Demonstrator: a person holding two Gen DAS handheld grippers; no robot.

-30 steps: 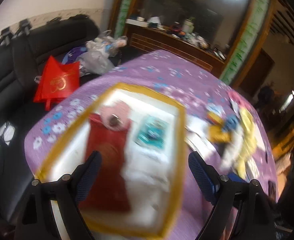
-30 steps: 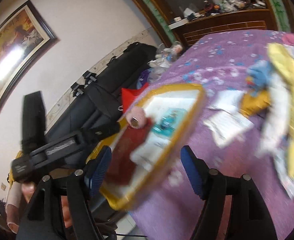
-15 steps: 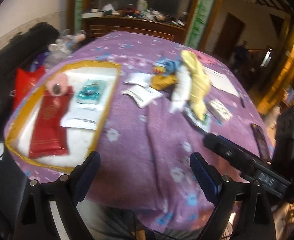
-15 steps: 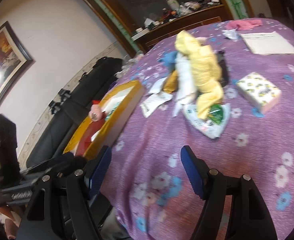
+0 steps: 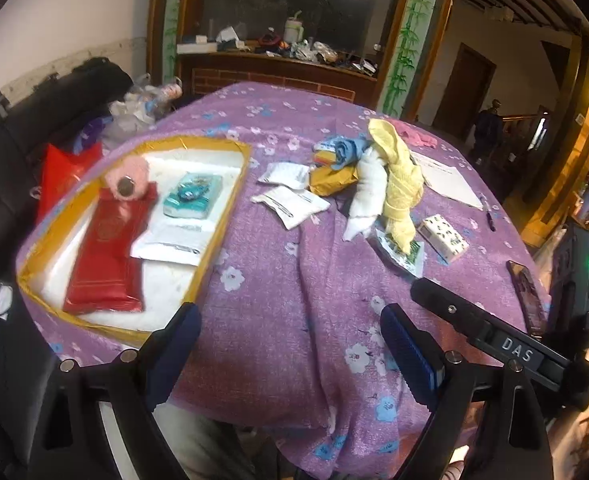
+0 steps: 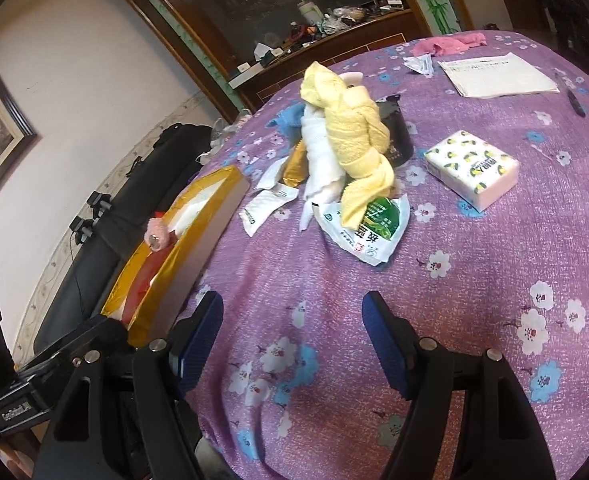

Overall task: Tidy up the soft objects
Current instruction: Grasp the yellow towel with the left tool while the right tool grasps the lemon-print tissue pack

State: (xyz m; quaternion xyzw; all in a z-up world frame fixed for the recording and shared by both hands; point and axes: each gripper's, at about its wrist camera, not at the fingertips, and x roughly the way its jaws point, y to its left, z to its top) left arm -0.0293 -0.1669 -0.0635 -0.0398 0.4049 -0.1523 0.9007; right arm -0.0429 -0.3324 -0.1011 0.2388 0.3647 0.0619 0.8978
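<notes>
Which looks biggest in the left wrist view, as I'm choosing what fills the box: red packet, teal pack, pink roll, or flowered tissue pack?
1. red packet
2. teal pack and flowered tissue pack: look alike, and they lie at different distances, so unranked
3. pink roll

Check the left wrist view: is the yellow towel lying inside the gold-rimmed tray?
No, the yellow towel lies on the purple tablecloth, apart from the tray.

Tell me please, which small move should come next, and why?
Probably bring the right tool forward to the yellow towel. Both tools are open and empty, the towel lies on top of the pile outside the gold-edged tray, and nothing blocks the way.
</notes>
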